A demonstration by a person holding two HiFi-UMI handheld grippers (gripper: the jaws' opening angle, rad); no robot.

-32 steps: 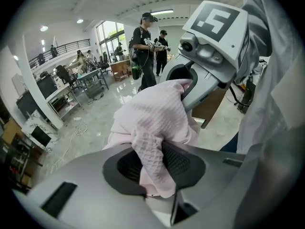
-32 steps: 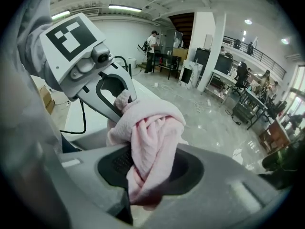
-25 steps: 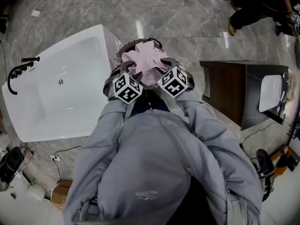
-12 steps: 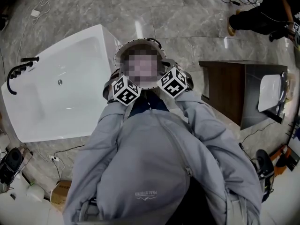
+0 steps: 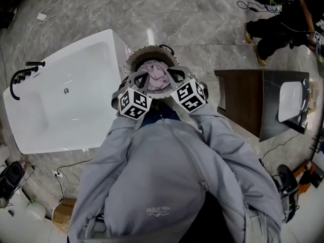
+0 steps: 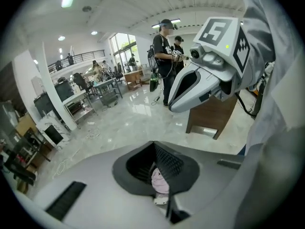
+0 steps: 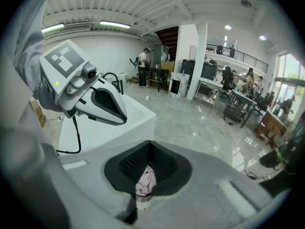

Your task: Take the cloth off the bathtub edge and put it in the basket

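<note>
1. Marble floor (image 5: pixel 202 14). A white tub (image 5: pixel 61 110) stands at left, with the basket (image 5: pixel 152 48) just beside its right end.
2. The cloth (image 5: pixel 154 74) lies bunched inside the basket. It sits lower than a second ago, when it bulged above the rim.
3. The left gripper (image 5: pixel 139 78) and right gripper (image 5: pixel 175 75) hang over the basket's near rim, drawn up off the cloth. Both pairs of jaws have just been closing and now meet on nothing; the cloth shows only beyond them.
4. Judgement: the cloth is delivered, and only withdrawal remains.
</note>
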